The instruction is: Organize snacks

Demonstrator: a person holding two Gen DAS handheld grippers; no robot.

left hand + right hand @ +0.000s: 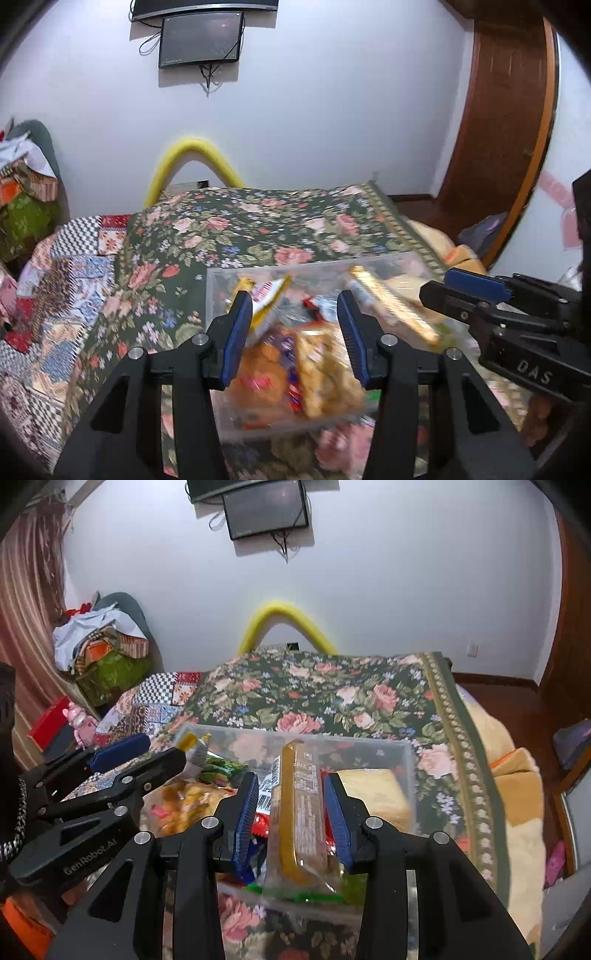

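The right gripper (291, 812) grips a long yellow snack pack (298, 812) over the clear bin (408, 753). The left gripper (295, 332) hangs wide, holding nothing, above the bin's snacks (291, 373). Beyond the far rim, floral bedspread (332, 694) lies bare to the wall (406, 572).

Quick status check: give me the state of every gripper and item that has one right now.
Left gripper: open, empty, above the bin.
Right gripper: jaws either side of the long packet; contact unclear.
Long packet: propped on end in the bin.
Bin: clear, lidless, packed with snacks, on the bedspread.
Bedspread: laid flat.
Monitor: dark.
Yellow packet: tilted up in the bin.
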